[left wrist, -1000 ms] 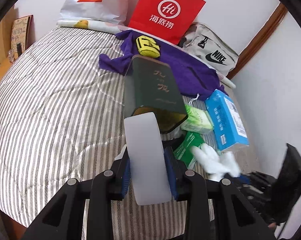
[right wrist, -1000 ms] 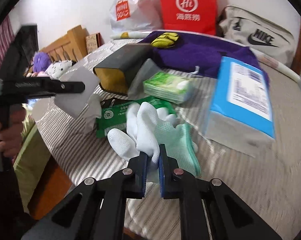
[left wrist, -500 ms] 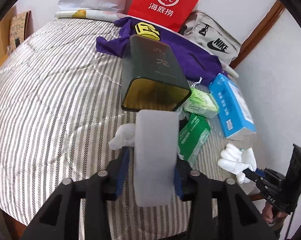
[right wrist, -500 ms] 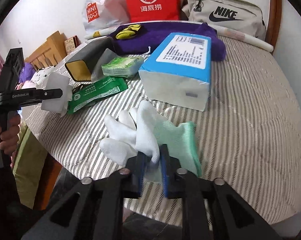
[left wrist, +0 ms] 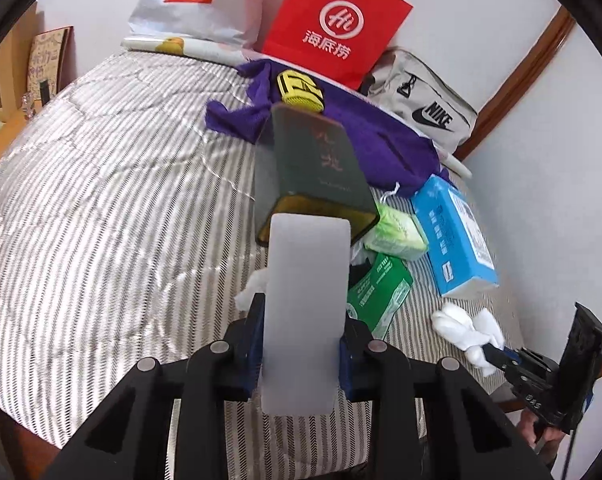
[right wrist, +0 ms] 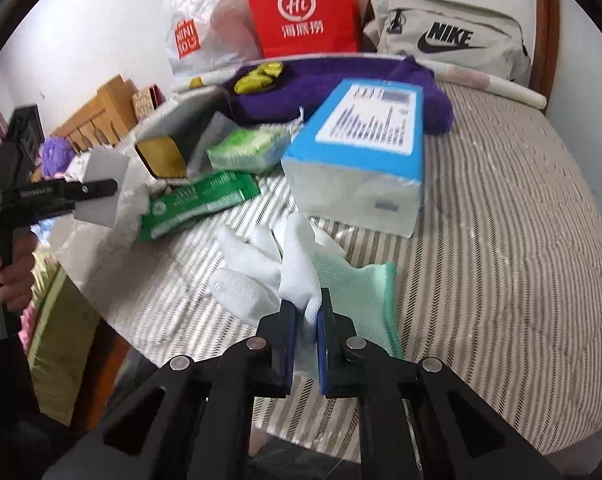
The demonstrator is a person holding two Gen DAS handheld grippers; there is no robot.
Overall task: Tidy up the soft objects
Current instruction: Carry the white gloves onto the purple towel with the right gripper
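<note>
left wrist view: the left gripper (left wrist: 301, 344) has just tightened again and clamps the white pack (left wrist: 307, 300), held up before the open dark tin (left wrist: 321, 188), closer than a moment ago.

right wrist view: the right gripper (right wrist: 305, 326) re-pinches the white glove (right wrist: 277, 268), lifted off the striped bed (right wrist: 501, 240), likely tin-bound.

Place: home bedroom | ahead of my grippers: striped quilted bed (left wrist: 101, 200) | beyond it: shopping bags (left wrist: 333, 28), wooden headboard (right wrist: 101, 108)
</note>
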